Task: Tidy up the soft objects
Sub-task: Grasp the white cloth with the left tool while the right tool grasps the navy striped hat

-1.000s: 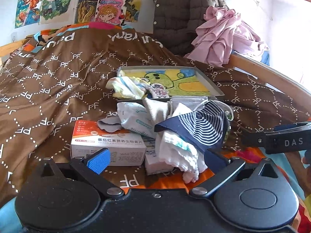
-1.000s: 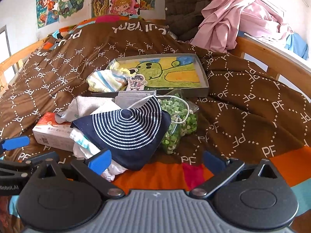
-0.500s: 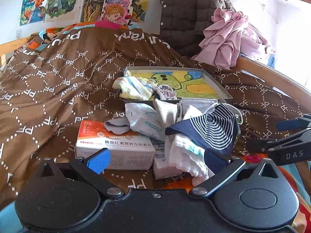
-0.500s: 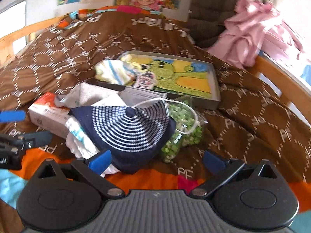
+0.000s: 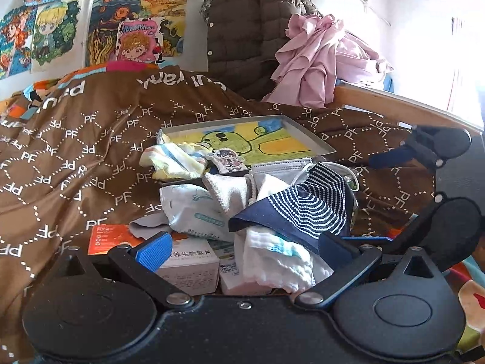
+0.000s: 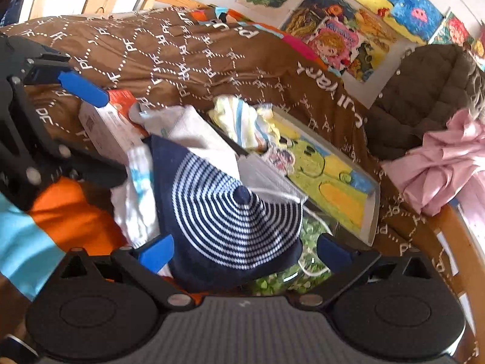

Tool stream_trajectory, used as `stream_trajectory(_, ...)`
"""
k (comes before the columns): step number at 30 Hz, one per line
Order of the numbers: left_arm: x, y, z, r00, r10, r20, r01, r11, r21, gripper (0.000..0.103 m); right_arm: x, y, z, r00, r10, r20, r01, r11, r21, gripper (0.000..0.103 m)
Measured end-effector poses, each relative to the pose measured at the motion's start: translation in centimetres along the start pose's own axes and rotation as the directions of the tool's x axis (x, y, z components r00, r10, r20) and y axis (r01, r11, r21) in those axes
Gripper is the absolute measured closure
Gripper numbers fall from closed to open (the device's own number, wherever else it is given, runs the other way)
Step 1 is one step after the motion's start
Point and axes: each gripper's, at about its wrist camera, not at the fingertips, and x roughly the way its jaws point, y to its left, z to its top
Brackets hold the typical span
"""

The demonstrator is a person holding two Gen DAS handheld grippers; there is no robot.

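- Bed w/ brown quilt [image 5: 91,151]; soft things heaped in the middle, just in front of a shallow tray [image 5: 318,148] w/ a green cartoon drawing.
- Navy striped hat [image 6: 230,221] tops the heap, lying over a white cloth [image 5: 279,261] & a bag of green bits [image 6: 279,282].
- My right tool [image 6: 245,251]: jaws wide apart, straddling the hat's near edge, gripping nothing.
- My left tool [image 5: 248,248]: also agape, over the boxes [image 5: 188,261] & white cloth, empty.
- Step, I judge: reaching for the hat, 1st pick.
- Next: push right tool fwd, pinch the hat only, avoid the bag beneath.
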Motion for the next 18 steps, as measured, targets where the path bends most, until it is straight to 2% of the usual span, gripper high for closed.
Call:
stream_trajectory(3, 0.9, 0.5, 0.0, 1.0, -0.023, -0.001, 0.023, 0.999, -0.041, 0.002, 0.6, -0.4, -0.1, 0.999, 0.041, -0.016, -0.04, 0.998, 0.041, 0.006)
stream_trajectory(7, 1.8, 1.0, -0.5, 0.997, -0.077, 0.008, 0.077, 0.991, -0.106, 0.008, 0.8, 0.0, 0.1, 0.996, 0.086, -0.007, -0.086, 0.996, 0.025, 0.009)
stream_trajectory(13, 2.7, 1.1, -0.8, 0.992, -0.127, 0.008, 0.127, 0.981, -0.146, 0.024, 1.8, 1.0, 0.1, 0.994, 0.107, -0.029, -0.107, 0.994, 0.007, 0.015)
stream_trajectory(16, 3.1, 1.2, -0.9, 0.989, -0.147, 0.0, 0.145, 0.976, -0.16, 0.037, 2.5, 1.2, 0.1, 0.993, 0.107, -0.046, -0.107, 0.994, 0.01, 0.021)
stream_trajectory(18, 3.2, 1.2, -0.9, 0.987, -0.159, -0.005, 0.156, 0.974, -0.163, 0.053, 2.7, 1.2, 0.0, 0.993, 0.109, -0.048, -0.109, 0.994, 0.016, 0.026)
